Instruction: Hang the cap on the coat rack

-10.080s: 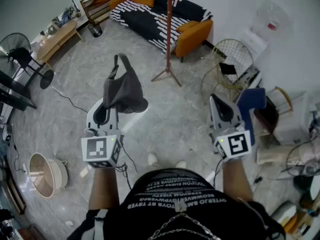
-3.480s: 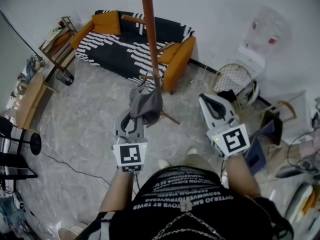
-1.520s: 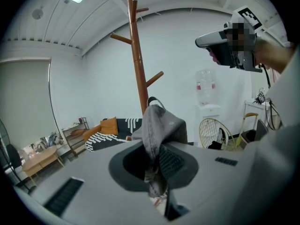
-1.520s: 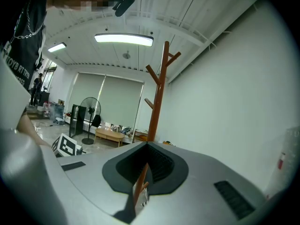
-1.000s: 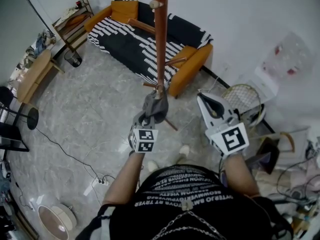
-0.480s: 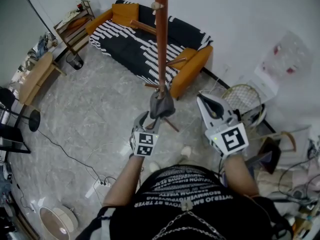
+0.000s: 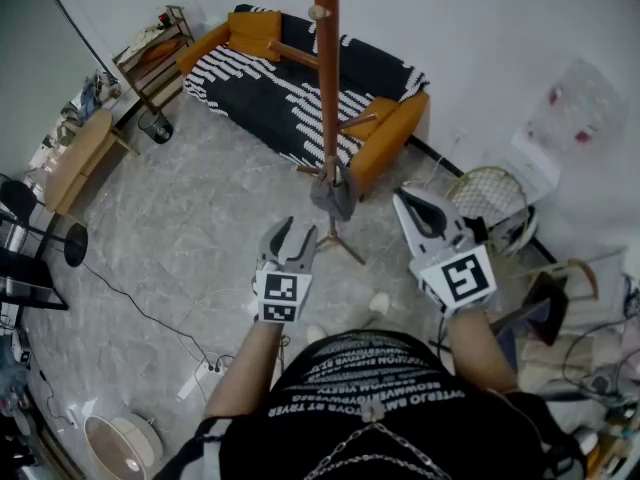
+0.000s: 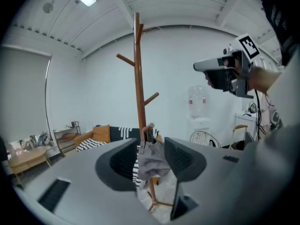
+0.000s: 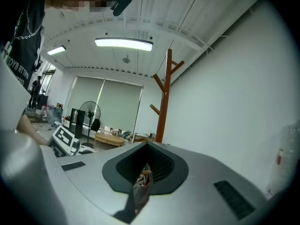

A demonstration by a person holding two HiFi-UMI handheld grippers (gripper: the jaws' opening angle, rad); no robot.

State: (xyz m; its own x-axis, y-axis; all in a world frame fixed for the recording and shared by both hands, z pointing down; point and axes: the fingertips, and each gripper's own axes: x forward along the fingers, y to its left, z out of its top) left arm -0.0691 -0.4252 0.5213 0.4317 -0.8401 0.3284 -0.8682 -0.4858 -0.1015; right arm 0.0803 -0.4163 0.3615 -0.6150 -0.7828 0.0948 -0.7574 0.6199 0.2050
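Matt cloth cap (image 7: 335, 191), smooth wooden coat rack (image 7: 326, 68), glossy floor (image 7: 190, 230)

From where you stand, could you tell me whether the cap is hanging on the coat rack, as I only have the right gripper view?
Observer: Yes. In the left gripper view the cap hangs from a low peg of the coat rack.
Operator: Thank you. Is the left gripper gripping it?
Observer: No. The left gripper has its jaws wide apart, and its pads do not press the cap.
Operator: Good. What stands beyond the rack?
Observer: In the head view, a black-and-white striped sofa with orange cushions stands against the wall behind it.
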